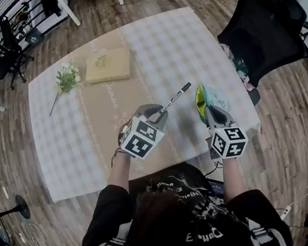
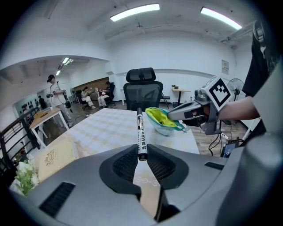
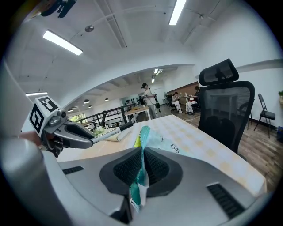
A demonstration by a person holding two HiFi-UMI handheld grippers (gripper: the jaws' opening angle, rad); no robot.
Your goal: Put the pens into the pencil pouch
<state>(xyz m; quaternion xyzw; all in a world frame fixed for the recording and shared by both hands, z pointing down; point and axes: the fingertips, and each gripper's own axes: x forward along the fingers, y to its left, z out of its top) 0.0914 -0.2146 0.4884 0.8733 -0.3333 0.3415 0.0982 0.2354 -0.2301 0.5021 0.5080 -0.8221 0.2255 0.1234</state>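
My left gripper (image 1: 161,113) is shut on the rear end of a white marker pen with a black cap (image 1: 176,97). The pen (image 2: 140,131) sticks out ahead of the jaws, above the table, with its capped tip toward the pouch. My right gripper (image 1: 211,112) is shut on the rim of a light blue pencil pouch with a yellow-green lining (image 1: 206,100). The pouch (image 2: 162,120) is lifted with its mouth open toward the pen. Between the right jaws only the pinched pouch edge (image 3: 140,155) shows, with the pen (image 3: 110,133) off to the left.
The table has a checked cloth (image 1: 77,141) with a tan runner down the middle. A tan book (image 1: 107,65) and a sprig of flowers (image 1: 67,79) lie at the far side. A black office chair (image 1: 262,24) stands beside the table's right edge.
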